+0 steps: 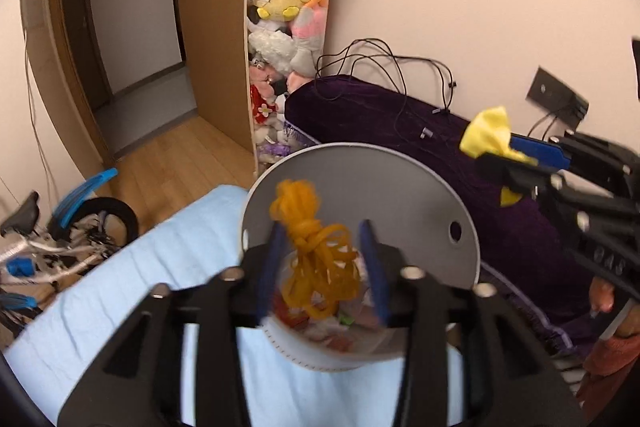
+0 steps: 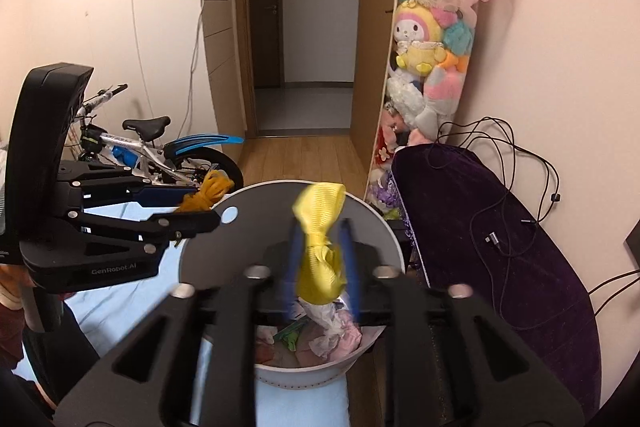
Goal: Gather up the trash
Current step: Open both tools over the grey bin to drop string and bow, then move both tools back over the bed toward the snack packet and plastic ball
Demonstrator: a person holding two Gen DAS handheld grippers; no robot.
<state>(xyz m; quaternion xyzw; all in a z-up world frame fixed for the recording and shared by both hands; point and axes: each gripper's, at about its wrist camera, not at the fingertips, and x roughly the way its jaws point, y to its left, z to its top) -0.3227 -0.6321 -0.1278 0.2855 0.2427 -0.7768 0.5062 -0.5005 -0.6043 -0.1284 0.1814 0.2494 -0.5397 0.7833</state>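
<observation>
A round grey bin (image 1: 404, 187) stands on the light blue bed, with crumpled paper and wrappers (image 2: 320, 339) inside. My left gripper (image 1: 320, 227) hangs over its mouth, jaws apart. A tangle of orange yarn (image 1: 312, 259) sits loosely between them, brushing the left finger (image 1: 274, 251). My right gripper (image 2: 320, 223) is over the same bin (image 2: 240, 251), jaws apart, and a yellow ribbon bow (image 2: 320, 259) hangs between its blue fingers. Each view shows the other gripper from the side: the right one (image 1: 496, 149) with the ribbon (image 1: 488, 133), the left one (image 2: 204, 207) with the yarn (image 2: 206, 193).
A purple velvet cushion (image 2: 500, 227) with black cables lies right of the bin. Plush toys (image 2: 432, 39) fill a tall net against the wall. A bicycle (image 2: 152, 155) stands at the left, before an open doorway (image 2: 316, 27). The blue sheet (image 1: 120, 299) spreads under the bin.
</observation>
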